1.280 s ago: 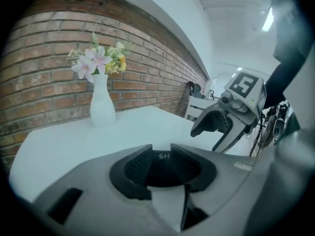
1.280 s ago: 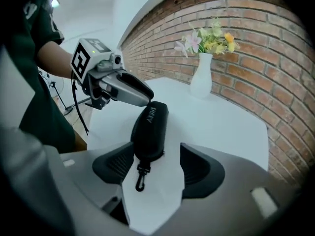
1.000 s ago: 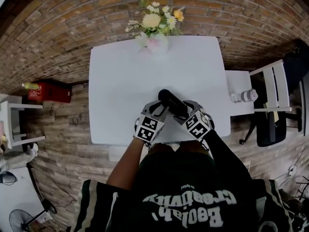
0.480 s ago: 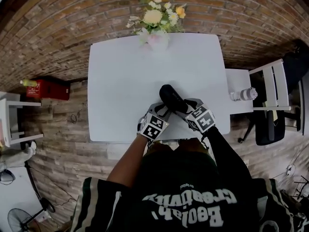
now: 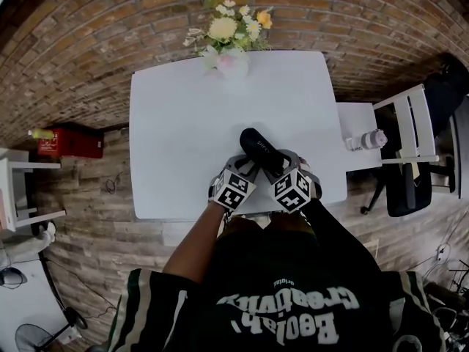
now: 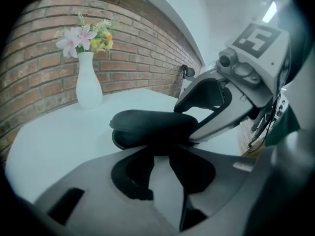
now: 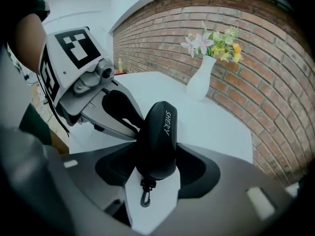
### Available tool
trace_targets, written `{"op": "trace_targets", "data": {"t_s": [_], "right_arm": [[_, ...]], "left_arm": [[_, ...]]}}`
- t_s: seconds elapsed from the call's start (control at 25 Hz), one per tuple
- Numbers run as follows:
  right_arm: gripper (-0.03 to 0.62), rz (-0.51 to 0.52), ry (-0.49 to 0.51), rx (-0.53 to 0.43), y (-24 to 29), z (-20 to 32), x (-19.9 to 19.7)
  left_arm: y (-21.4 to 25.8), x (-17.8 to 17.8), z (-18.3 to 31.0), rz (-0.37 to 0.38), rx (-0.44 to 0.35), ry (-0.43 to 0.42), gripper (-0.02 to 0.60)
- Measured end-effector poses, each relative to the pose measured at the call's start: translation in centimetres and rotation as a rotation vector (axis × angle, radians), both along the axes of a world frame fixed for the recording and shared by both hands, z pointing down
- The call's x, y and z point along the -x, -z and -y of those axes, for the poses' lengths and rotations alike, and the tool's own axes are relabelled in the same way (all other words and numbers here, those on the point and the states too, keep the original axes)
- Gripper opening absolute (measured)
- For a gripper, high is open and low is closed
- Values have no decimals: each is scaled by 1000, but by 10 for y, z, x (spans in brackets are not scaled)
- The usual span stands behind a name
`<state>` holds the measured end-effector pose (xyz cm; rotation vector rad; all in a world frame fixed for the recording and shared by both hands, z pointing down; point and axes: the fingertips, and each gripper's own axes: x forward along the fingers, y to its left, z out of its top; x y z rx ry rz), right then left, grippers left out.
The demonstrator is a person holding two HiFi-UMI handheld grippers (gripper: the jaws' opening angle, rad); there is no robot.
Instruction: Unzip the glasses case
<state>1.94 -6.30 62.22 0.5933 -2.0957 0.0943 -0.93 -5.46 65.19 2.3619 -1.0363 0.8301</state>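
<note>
Both grippers have drawn closer together around the near end of the glasses case (image 5: 261, 147) since a second ago, and the jaws of each have just been closing a little. At the far left of the head view a red box (image 5: 69, 142) sits on the wooden floor against the brick wall. Right of it stands the white counter (image 5: 183, 123), with a white vase of flowers (image 5: 229, 59) at its upper edge. The left hand-held gripper (image 5: 248, 169), low in the middle of the frame, points up and to the right at the case's side. Its jaws stand a narrow gap apart, with only bare counter showing between the pads. Its tips are right at the case's edge, and I cannot tell whether they touch it. The black case lies slanted on the counter, its far end toward the upper left. The right hand-held gripper (image 5: 282, 169) has its jaws wide and set on both sides of the case's near end, where a small snap hook (image 7: 145, 198) hangs. Further right, a bottle (image 5: 368, 138) lies on a small white side table (image 5: 352, 116).
</note>
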Motion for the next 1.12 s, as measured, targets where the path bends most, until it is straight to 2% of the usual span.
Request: {"op": "trace_targets", "data": {"t_s": [0.12, 0.24, 0.32, 0.44, 0.72, 1.12], "right_arm": [[228, 18, -31, -48, 12, 8, -5], [159, 40, -71, -134, 30, 20, -13], [142, 49, -103, -172, 38, 30, -20], [65, 44, -159, -210, 43, 48, -36], [41, -7, -205, -175, 27, 82, -61], [37, -31, -216, -151, 11, 89, -66]], "left_arm": [[1, -3, 1, 10, -5, -12, 100], [-1, -5, 2, 8, -5, -15, 101], [-2, -5, 1, 6, -1, -13, 100], [-5, -5, 1, 9, 10, -11, 103], [-4, -8, 3, 2, 10, 1, 109], [33, -22, 34, -65, -98, 32, 107]]}}
